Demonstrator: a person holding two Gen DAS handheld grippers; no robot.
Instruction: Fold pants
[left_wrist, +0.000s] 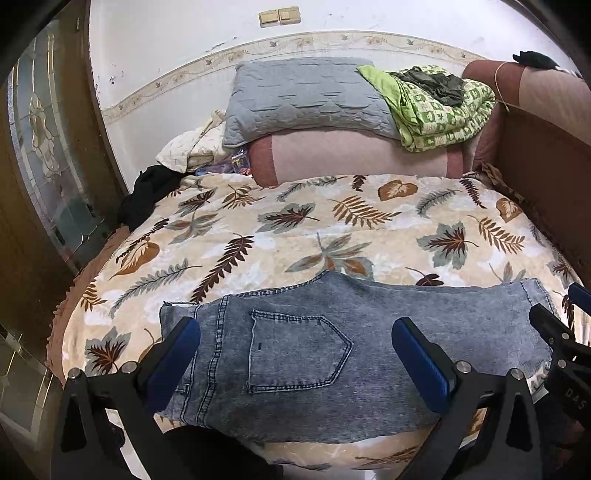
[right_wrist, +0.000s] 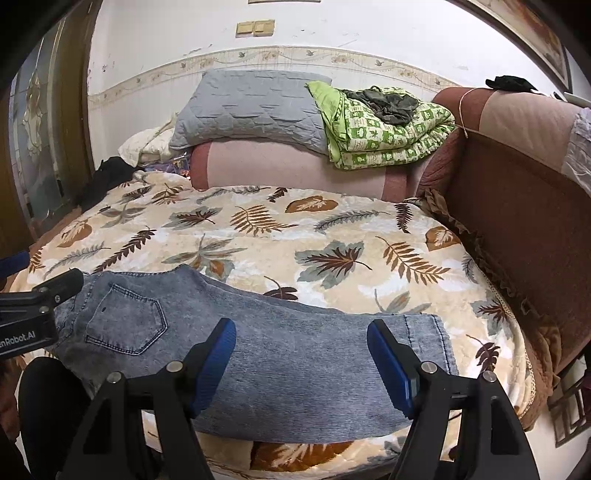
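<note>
**benchwarmer:** Where are the jeans at right now?

**foldnerd:** The blue jeans (left_wrist: 332, 354) are lying flat along the near edge of the leaf-print blanket (left_wrist: 295, 229), back pocket (left_wrist: 295, 350) facing up, waistband end on the left, leg hems on the right. They look folded lengthwise, one leg over the other.

**benchwarmer:** And the tongs?

**foldnerd:** Both spread wide, nothing pinched. The left gripper (left_wrist: 295, 354) hovers over the pocket area, blue pads either side of it. The right gripper (right_wrist: 301, 358) sits over the leg end near the hem (right_wrist: 428, 332), denim showing between its fingers, no squeeze on it.

**benchwarmer:** Background?

**foldnerd:** Grey pillow (left_wrist: 306, 99) and a green patterned quilt (left_wrist: 443, 110) stacked on the pink bolster (left_wrist: 351, 155).
</note>
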